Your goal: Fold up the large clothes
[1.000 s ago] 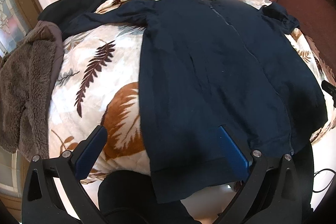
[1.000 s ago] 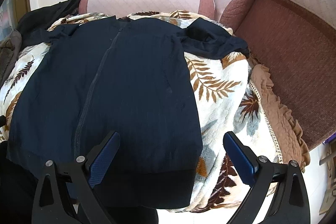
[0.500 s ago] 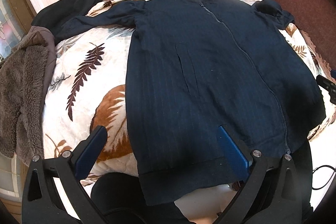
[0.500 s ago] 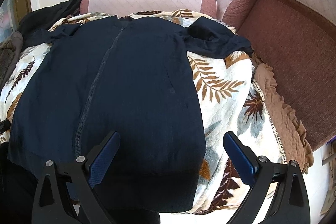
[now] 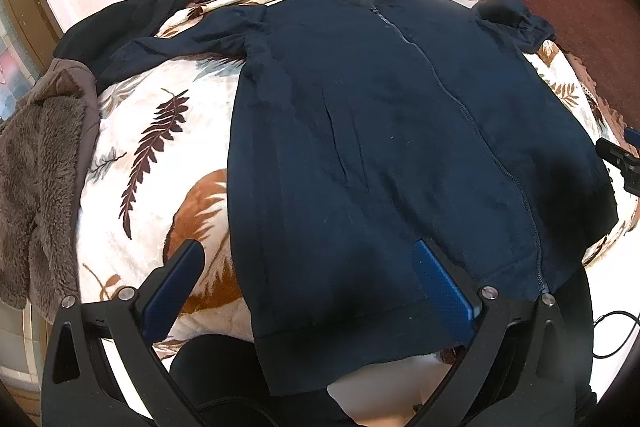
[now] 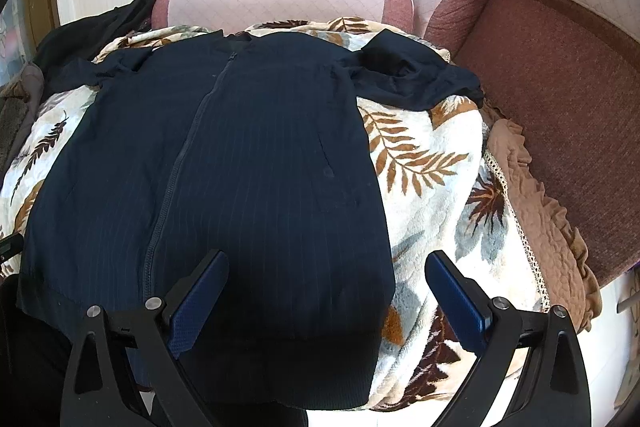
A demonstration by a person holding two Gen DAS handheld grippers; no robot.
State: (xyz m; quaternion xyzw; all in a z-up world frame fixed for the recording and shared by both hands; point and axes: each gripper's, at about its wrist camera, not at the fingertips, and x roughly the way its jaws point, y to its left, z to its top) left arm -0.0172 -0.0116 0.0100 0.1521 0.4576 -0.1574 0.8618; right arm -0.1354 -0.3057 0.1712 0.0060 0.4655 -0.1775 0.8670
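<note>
Navy jacket (image 5: 360,155) lies flat on the leaf-print blanket (image 5: 160,155) — left hand-held gripper (image 5: 308,283) and right hand-held gripper (image 6: 326,291) hover above its hem, both spread wide.

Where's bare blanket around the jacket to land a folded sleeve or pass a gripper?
Two patches of the leaf-print blanket: one between the navy jacket and the brown fleece; one right of the jacket, bounded by the bunched right sleeve and the frilled tan cover. Crowded at far left, where the left sleeve meets black clothing.
</note>
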